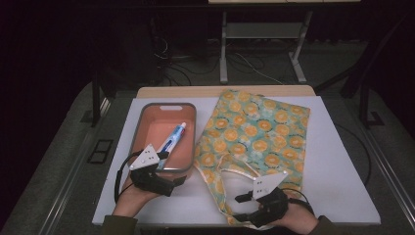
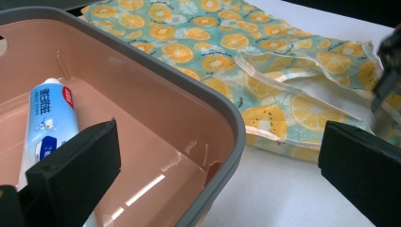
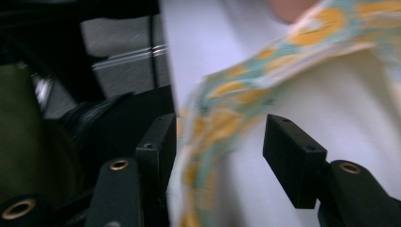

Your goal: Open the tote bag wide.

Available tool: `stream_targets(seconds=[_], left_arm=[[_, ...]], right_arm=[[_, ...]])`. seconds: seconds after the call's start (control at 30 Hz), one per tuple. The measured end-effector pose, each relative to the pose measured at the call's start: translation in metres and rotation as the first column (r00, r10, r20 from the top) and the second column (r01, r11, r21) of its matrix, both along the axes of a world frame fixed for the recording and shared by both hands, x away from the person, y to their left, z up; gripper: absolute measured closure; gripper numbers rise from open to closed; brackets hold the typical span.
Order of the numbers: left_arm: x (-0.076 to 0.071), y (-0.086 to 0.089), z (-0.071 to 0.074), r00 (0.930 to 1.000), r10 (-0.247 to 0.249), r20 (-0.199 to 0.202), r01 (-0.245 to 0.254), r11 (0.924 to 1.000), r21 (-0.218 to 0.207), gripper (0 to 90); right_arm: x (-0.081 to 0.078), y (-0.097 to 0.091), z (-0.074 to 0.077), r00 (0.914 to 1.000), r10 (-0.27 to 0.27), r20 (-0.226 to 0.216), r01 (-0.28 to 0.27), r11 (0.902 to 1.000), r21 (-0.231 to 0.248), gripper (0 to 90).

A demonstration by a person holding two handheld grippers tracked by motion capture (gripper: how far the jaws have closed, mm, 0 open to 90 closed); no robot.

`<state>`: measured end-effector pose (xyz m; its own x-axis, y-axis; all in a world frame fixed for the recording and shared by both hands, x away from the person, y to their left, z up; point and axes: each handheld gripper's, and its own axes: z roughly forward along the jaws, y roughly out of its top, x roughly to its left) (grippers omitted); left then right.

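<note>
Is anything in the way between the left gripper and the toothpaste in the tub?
Nothing visible blocks it. The left gripper hangs open over the tub's near rim, and the toothpaste lies loose on the tub floor right ahead of one of the jaws. In the left gripper view the other jaw sits outside the wall, so the rim runs between them.

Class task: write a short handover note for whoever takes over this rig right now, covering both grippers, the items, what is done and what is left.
Left gripper: open, jaws astride the near rim of the tray, holding nothing.
Right gripper: open, the bag's handle strap between its jaws, not pinched.
Toothpaste tube: lying in the tray.
Orange-print bag: flat on the white board, beside the tray.
Done: nothing bagged.
Left: probably open the bag and put the tube in.
</note>
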<state>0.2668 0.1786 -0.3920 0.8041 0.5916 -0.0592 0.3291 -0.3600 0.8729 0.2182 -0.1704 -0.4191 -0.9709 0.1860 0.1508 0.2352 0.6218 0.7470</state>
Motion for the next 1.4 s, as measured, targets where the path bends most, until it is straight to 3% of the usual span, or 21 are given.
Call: stream_targets(seconds=[0.17, 0.23, 0.3, 0.33, 0.47, 0.57, 0.63, 0.8, 0.83, 0.87, 0.93, 0.97, 1.13, 1.3, 1.33, 1.37, 1.4], left_arm=[[0.0, 0.0, 0.0, 1.0, 0.0, 0.001, 0.0, 1.0, 0.0, 0.0], [0.0, 0.0, 0.0, 1.0, 0.0, 0.001, 0.0, 1.0, 0.001, 0.0], [0.0, 0.0, 0.0, 1.0, 0.0, 0.001, 0.0, 1.0, 0.002, 0.0], [0.0, 0.0, 0.0, 1.0, 0.0, 0.0, 0.0, 1.0, 0.001, 0.0], [0.0, 0.0, 0.0, 1.0, 0.0, 0.001, 0.0, 1.0, 0.0, 0.0], [0.0, 0.0, 0.0, 1.0, 0.0, 0.0, 0.0, 1.0, 0.002, 0.0], [0.0, 0.0, 0.0, 1.0, 0.001, 0.001, -0.001, 1.0, 0.003, 0.0], [0.0, 0.0, 0.0, 1.0, 0.001, 0.0, -0.001, 1.0, 0.004, 0.0], [0.0, 0.0, 0.0, 1.0, 0.002, 0.0, -0.002, 1.0, 0.004, 0.0], [0.0, 0.0, 0.0, 1.0, 0.002, 0.0, -0.002, 1.0, 0.004, 0.0], [0.0, 0.0, 0.0, 1.0, 0.003, 0.0, -0.003, 1.0, 0.002, 0.0], [0.0, 0.0, 0.0, 1.0, 0.003, 0.001, -0.003, 1.0, 0.002, 0.0], [0.0, 0.0, 0.0, 1.0, 0.001, 0.0, -0.001, 1.0, -0.001, 0.0], [0.0, 0.0, 0.0, 1.0, 0.002, 0.0, -0.002, 1.0, -0.004, 0.0], [0.0, 0.0, 0.0, 1.0, 0.001, 0.001, -0.001, 1.0, -0.003, 0.0], [0.0, 0.0, 0.0, 1.0, 0.0, 0.0, 0.0, 1.0, -0.002, 0.0], [0.0, 0.0, 0.0, 1.0, 0.001, 0.0, -0.001, 1.0, -0.004, 0.0]], right_arm=[[-0.008, 0.012, -0.007, 0.9983, 0.057, -0.005, -0.058, 0.9976, -0.037, 51.2], [-0.01, 0.017, -0.013, 0.9972, 0.074, 0.006, -0.074, 0.9942, -0.078, 60.9], [-0.009, 0.018, -0.014, 0.9974, 0.072, 0.009, -0.071, 0.9937, -0.087, 65.5], [-0.007, 0.018, -0.013, 0.9976, 0.068, 0.008, -0.067, 0.9945, -0.08, 74.9], [-0.004, 0.014, -0.01, 0.9983, 0.058, 0.01, -0.057, 0.9966, -0.06, 83.9], [-0.002, 0.011, -0.006, 0.9985, 0.054, 0.013, -0.053, 0.9981, -0.03, 85.6], [0.003, 0.005, 0.004, 0.9995, 0.026, 0.019, -0.026, 0.9995, 0.02, 86.4], [0.019, -0.008, 0.02, 0.997, -0.044, 0.064, 0.04, 0.997, 0.066, 87.3], [0.03, -0.017, 0.027, 0.992, -0.1, 0.077, 0.093, 0.9923, 0.082, 87.9], [0.03, -0.017, 0.027, 0.992, -0.1, 0.077, 0.093, 0.9923, 0.082, 87.9], [0.047, -0.03, 0.033, 0.977, -0.19, 0.097, 0.181, 0.9791, 0.093, 88.2], [0.047, -0.03, 0.033, 0.977, -0.19, 0.097, 0.181, 0.9791, 0.093, 88.2], [0.078, -0.054, 0.034, 0.9423, -0.317, 0.107, 0.308, 0.9468, 0.093, 88.3], [0.108, -0.081, 0.036, 0.8922, -0.439, 0.105, 0.429, 0.8968, 0.109, 88.3], [0.12, -0.091, 0.038, 0.8711, -0.48, 0.106, 0.468, 0.8759, 0.118, 88.3], [0.12, -0.091, 0.038, 0.8711, -0.48, 0.106, 0.468, 0.8759, 0.118, 88.3], [0.125, -0.095, 0.039, 0.8603, -0.499, 0.107, 0.487, 0.8654, 0.118, 88.3]])
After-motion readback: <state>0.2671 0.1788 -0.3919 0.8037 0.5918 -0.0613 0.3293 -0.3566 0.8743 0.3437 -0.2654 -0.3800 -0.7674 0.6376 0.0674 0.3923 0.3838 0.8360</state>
